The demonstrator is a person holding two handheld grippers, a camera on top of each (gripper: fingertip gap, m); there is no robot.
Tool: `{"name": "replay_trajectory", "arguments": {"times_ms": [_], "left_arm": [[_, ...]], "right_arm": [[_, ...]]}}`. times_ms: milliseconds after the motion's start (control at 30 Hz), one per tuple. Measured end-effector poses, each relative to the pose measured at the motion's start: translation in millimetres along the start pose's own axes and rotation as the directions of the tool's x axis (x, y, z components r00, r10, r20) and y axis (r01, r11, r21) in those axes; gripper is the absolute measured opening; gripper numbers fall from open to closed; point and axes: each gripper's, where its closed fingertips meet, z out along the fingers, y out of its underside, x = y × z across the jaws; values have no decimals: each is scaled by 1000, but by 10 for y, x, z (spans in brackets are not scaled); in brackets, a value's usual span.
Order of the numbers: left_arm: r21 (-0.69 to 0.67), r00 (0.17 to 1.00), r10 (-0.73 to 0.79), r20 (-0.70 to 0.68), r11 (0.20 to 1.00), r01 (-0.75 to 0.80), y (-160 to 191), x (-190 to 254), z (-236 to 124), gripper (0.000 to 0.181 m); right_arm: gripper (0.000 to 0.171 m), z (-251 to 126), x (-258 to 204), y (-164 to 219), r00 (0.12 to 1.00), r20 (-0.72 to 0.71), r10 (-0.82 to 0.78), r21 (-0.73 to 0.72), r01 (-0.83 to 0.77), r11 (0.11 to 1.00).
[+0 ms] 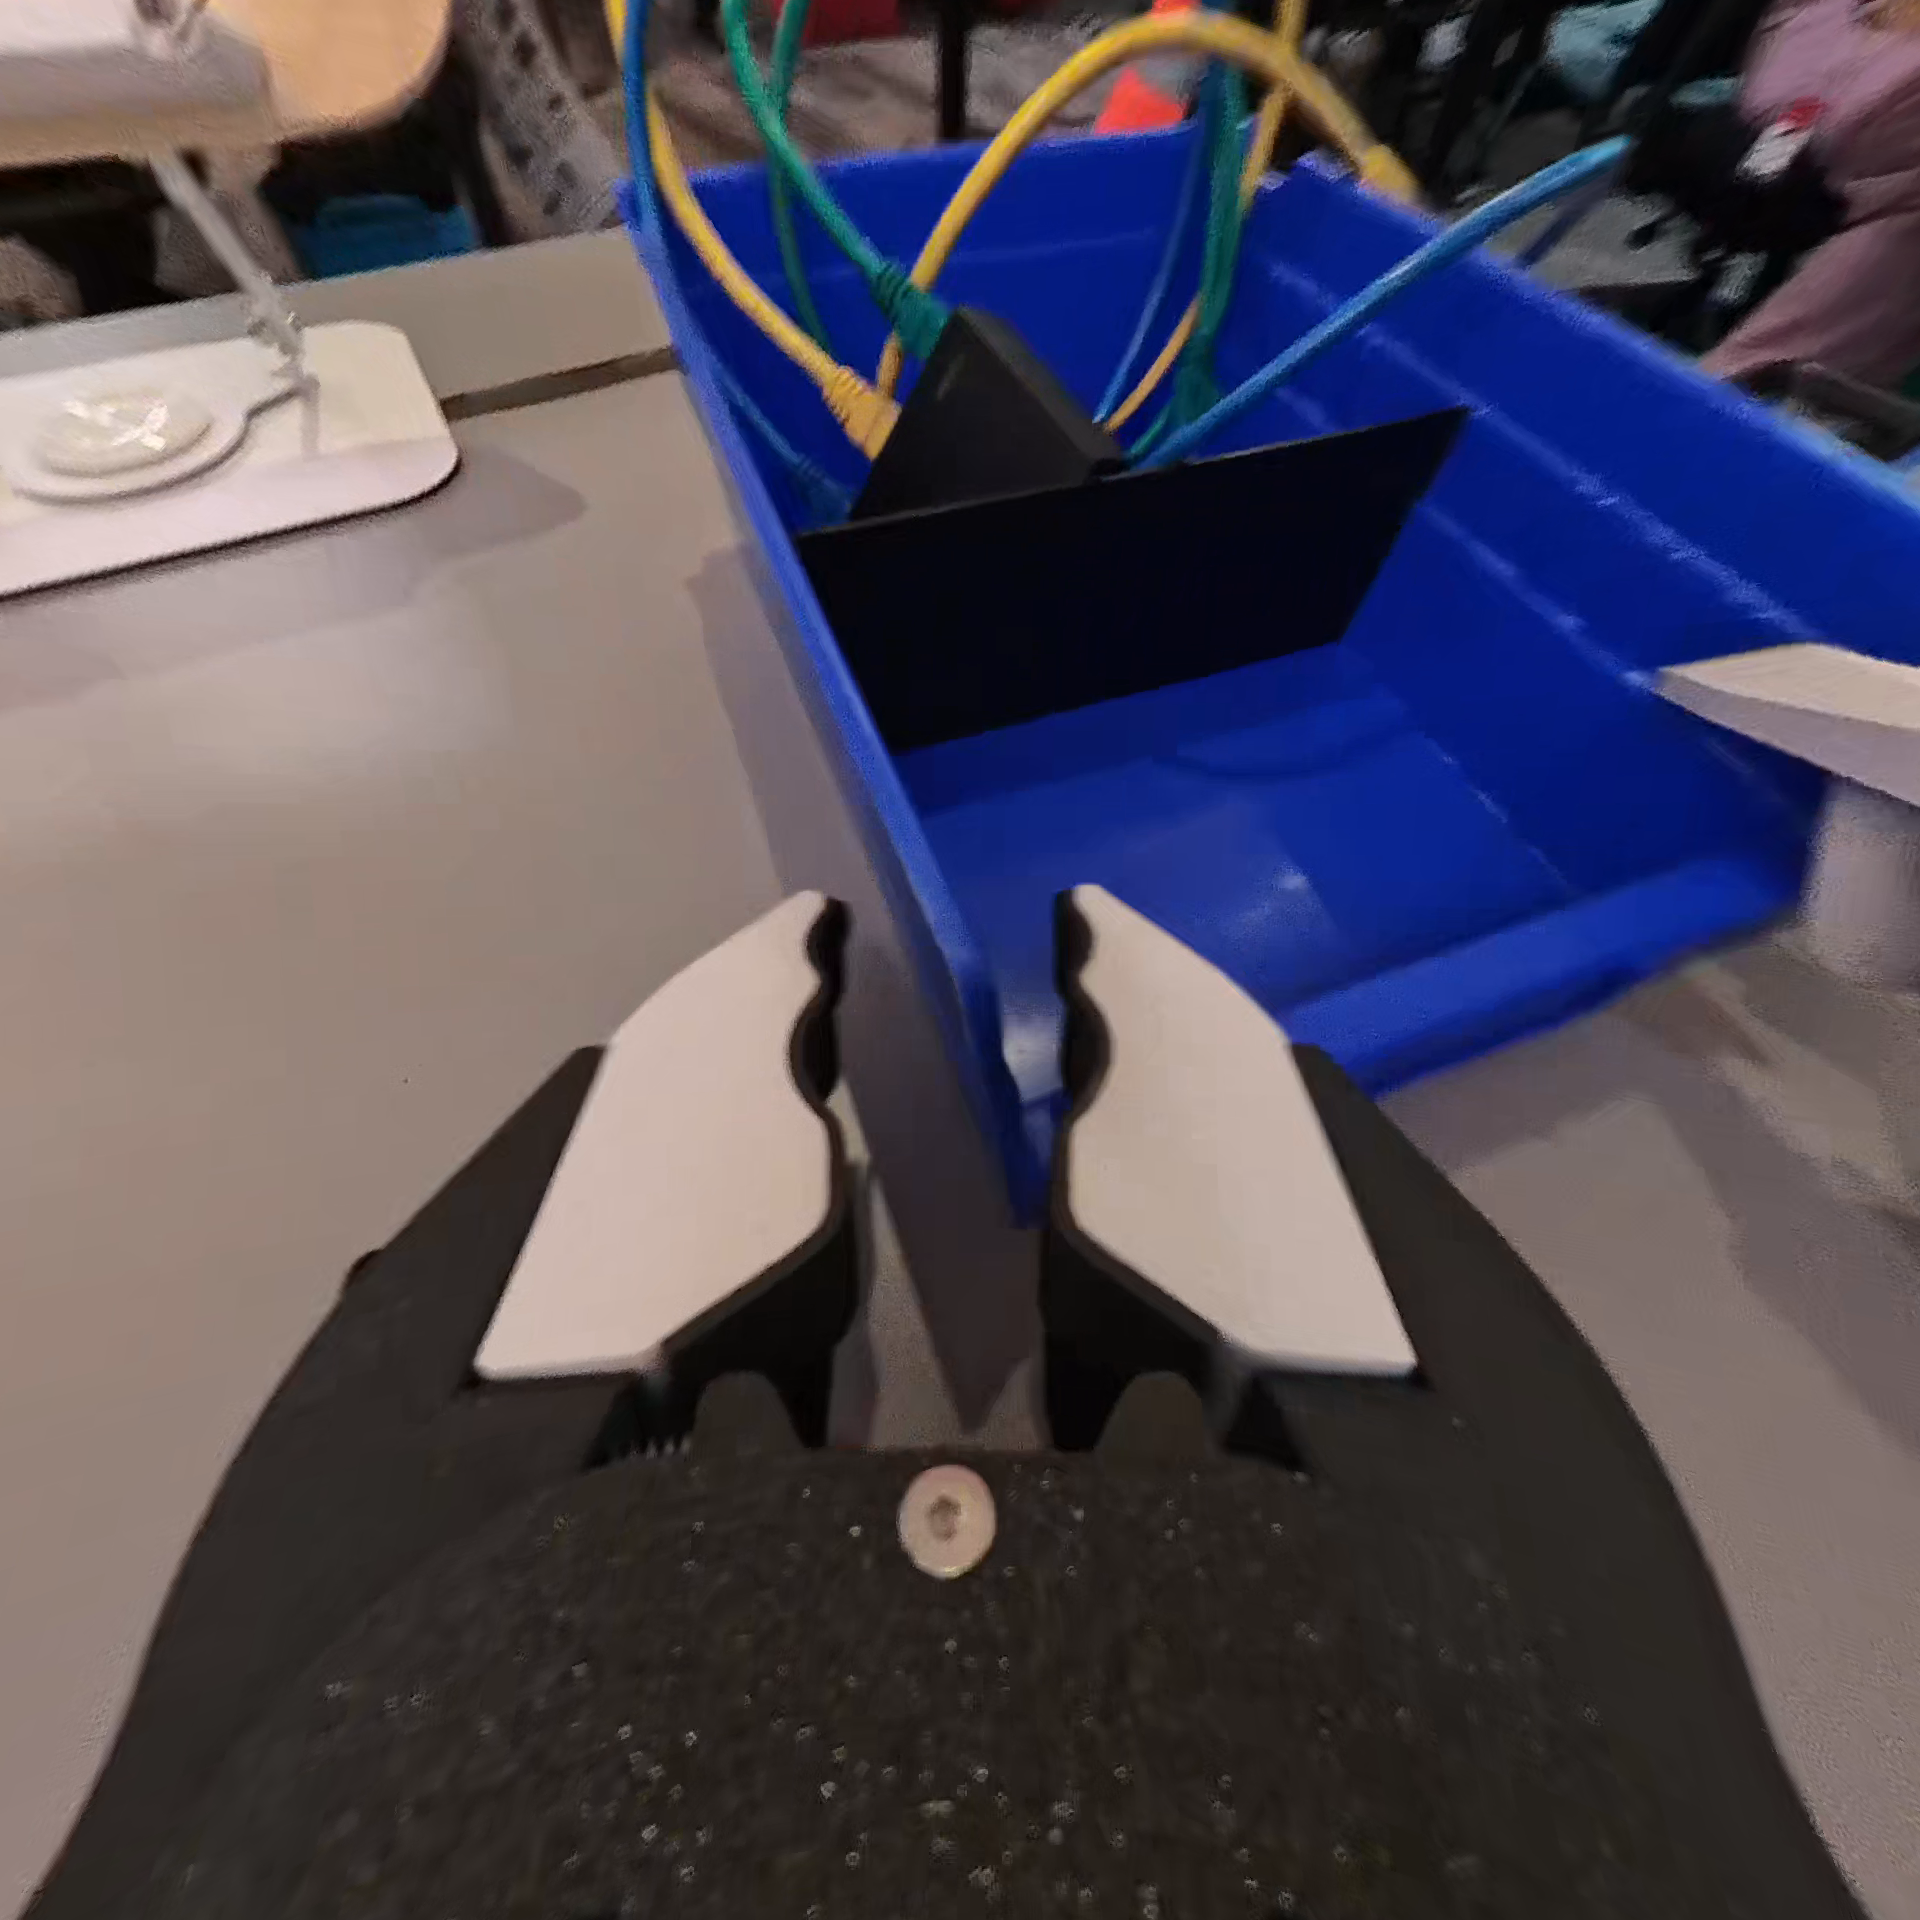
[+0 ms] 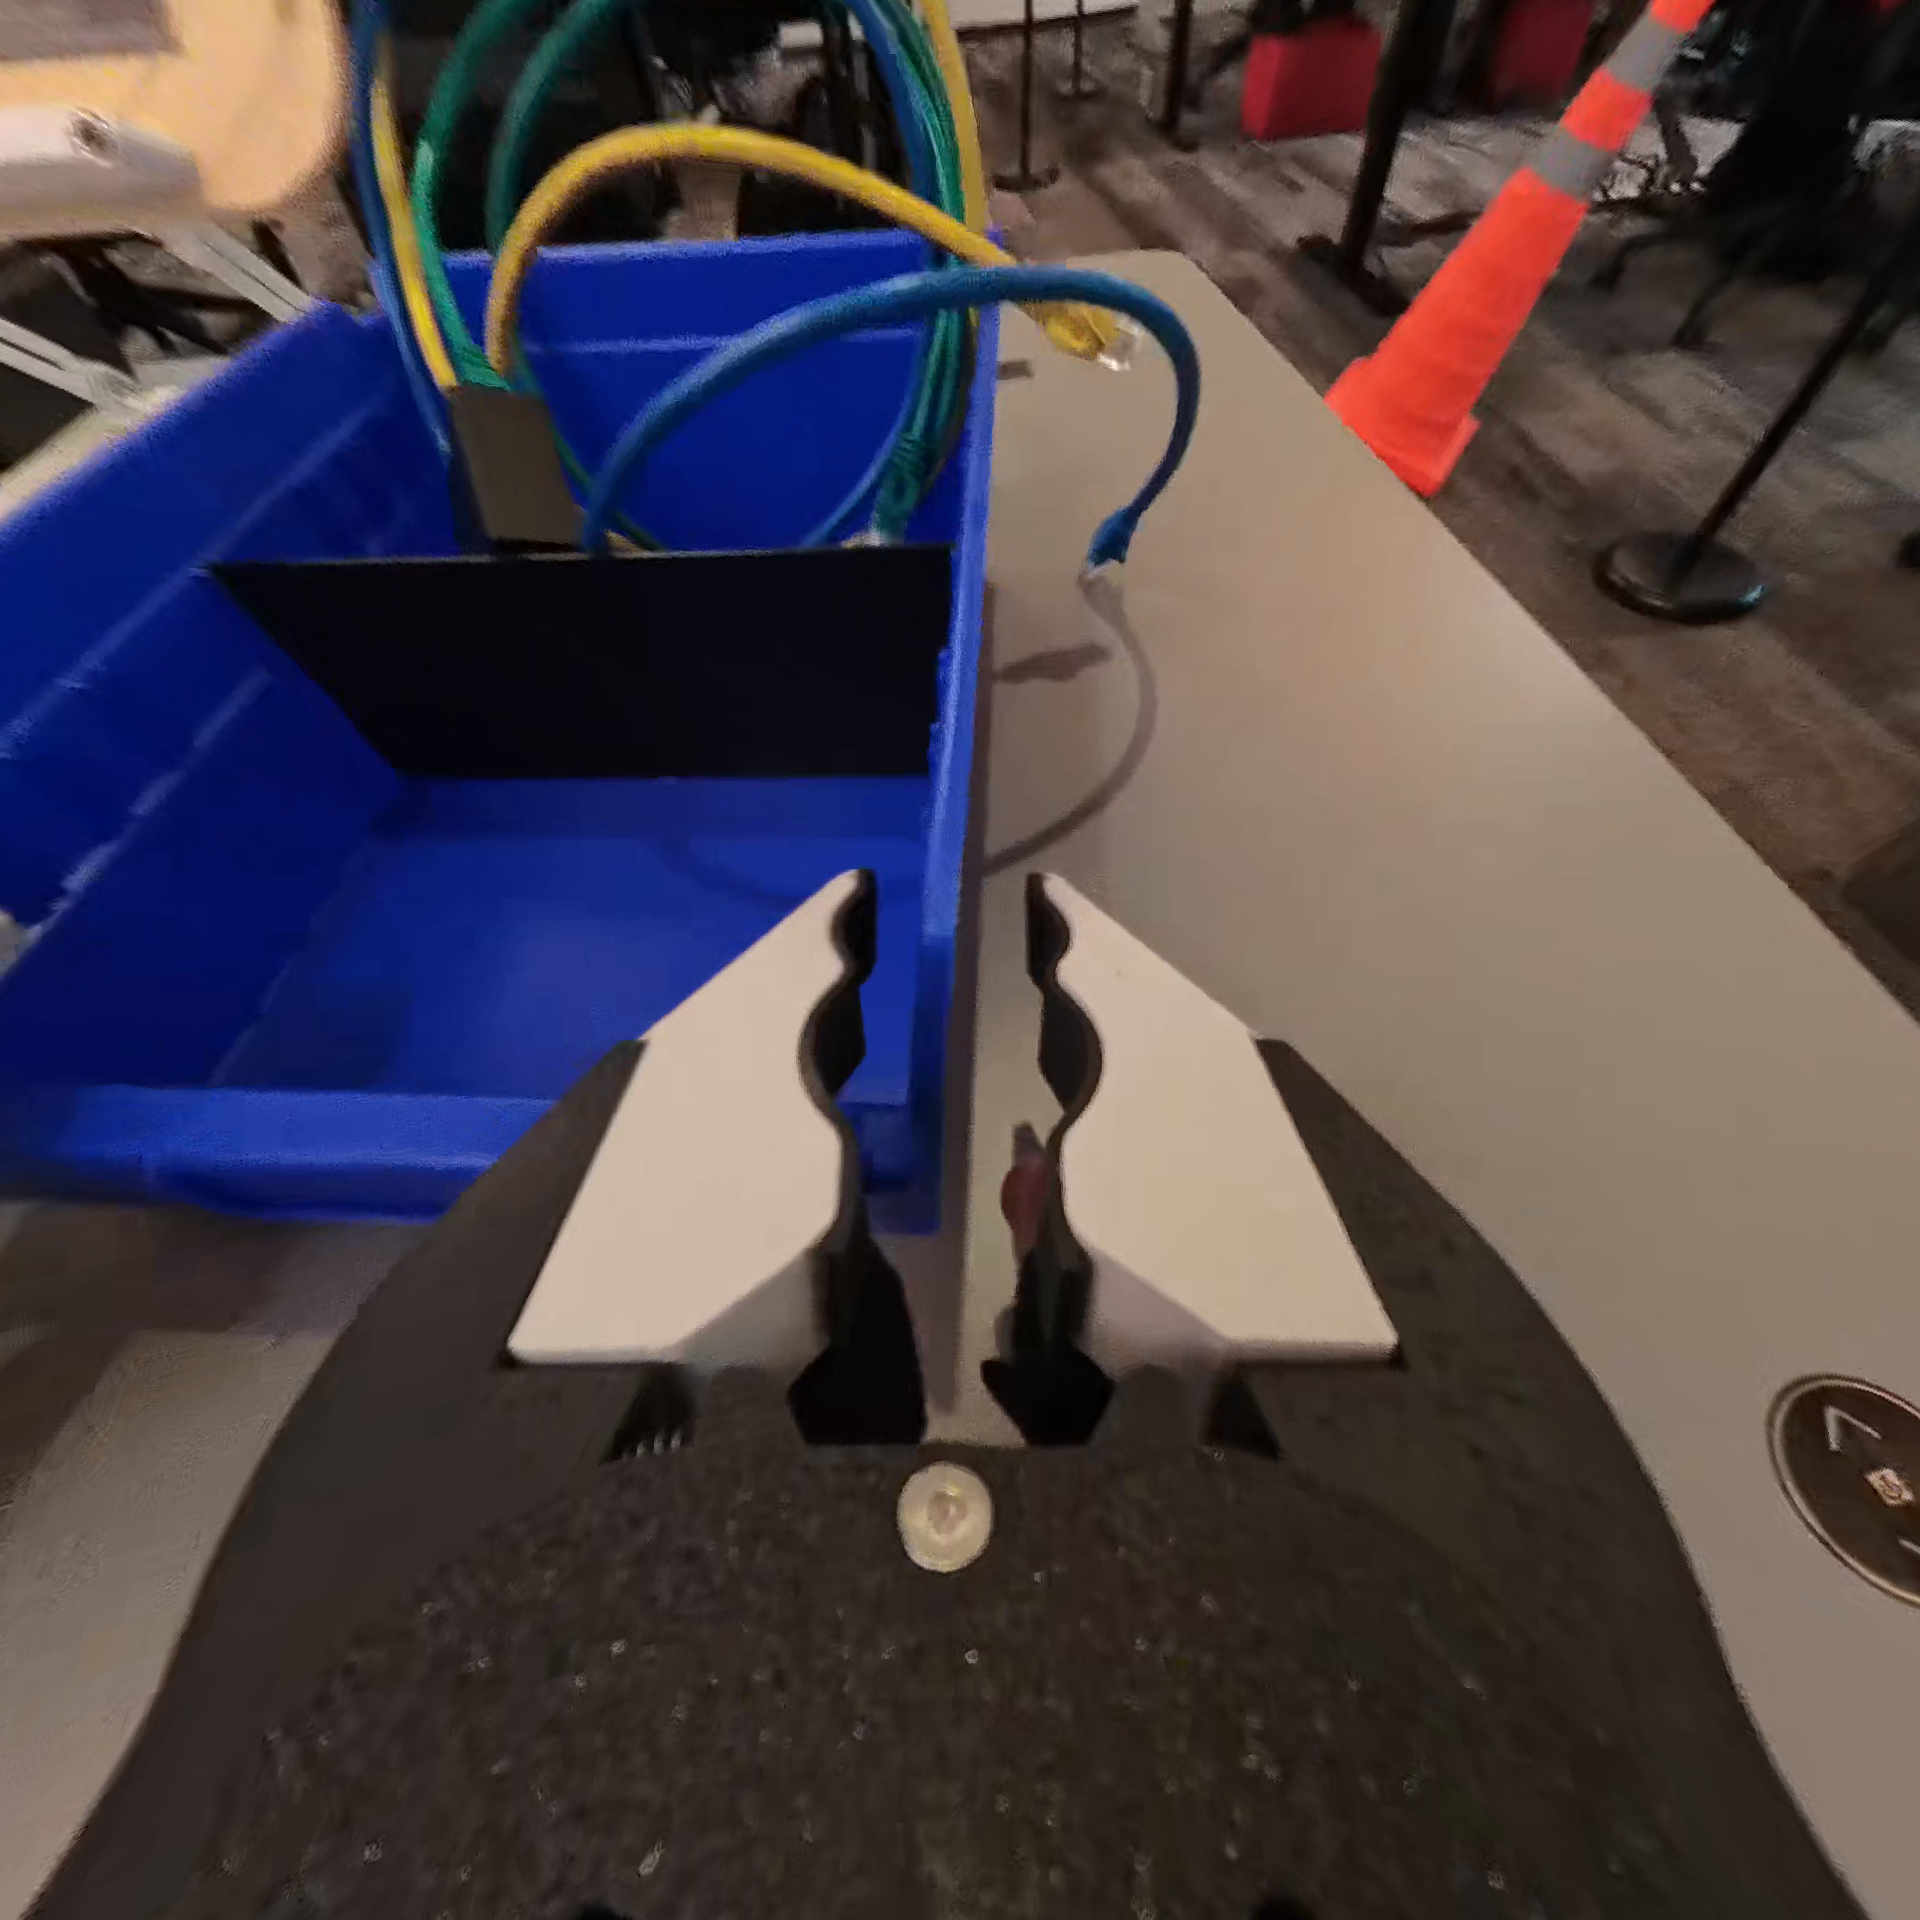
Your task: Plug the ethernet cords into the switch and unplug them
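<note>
A blue bin (image 1: pixel 1558 582) (image 2: pixel 125 582) stands on a grey table. A black divider (image 1: pixel 1101 592) (image 2: pixel 623 665) crosses it. Behind the divider the black switch (image 1: pixel 977 416) (image 2: pixel 509 468) stands tilted, with yellow (image 1: pixel 727 281), green (image 1: pixel 831 218) and blue (image 1: pixel 1351 301) ethernet cords looping up from it. In the right wrist view a yellow plug (image 2: pixel 1081 332) and a blue plug (image 2: pixel 1112 535) hang free outside the bin's right wall. My left gripper (image 1: pixel 951 914) is open and empty at the bin's near left corner. My right gripper (image 2: pixel 951 894) is open and empty at the bin's near right corner; its finger (image 1: pixel 1808 707) shows in the left wrist view.
A white pad with a stand (image 1: pixel 208 436) lies on the table left of the bin. An orange cone (image 2: pixel 1486 281) and a black post base (image 2: pixel 1683 571) stand on the floor beyond the table's right edge. A round inset (image 2: pixel 1849 1475) sits in the tabletop at right.
</note>
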Motion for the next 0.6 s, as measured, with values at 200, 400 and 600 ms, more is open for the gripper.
{"name": "replay_trajectory", "arguments": {"times_ms": [200, 400, 600], "left_arm": [[-29, 995, -39, 87, 999, 41, 50, -117, 20, 5], [26, 978, -91, 189, 996, 88, 122, -624, -503, 4], [8, 946, -65, 318, 998, 65, 232, -1535, -1154, 4]], "right_arm": [[2, -67, -117, -25, 991, -32, -130, 18, 131, 991], [1, -238, -784, -139, 986, 16, -168, 80, 166, 983], [3, -188, -1899, -92, 963, 192, -191, 95, 176, 980]]}}
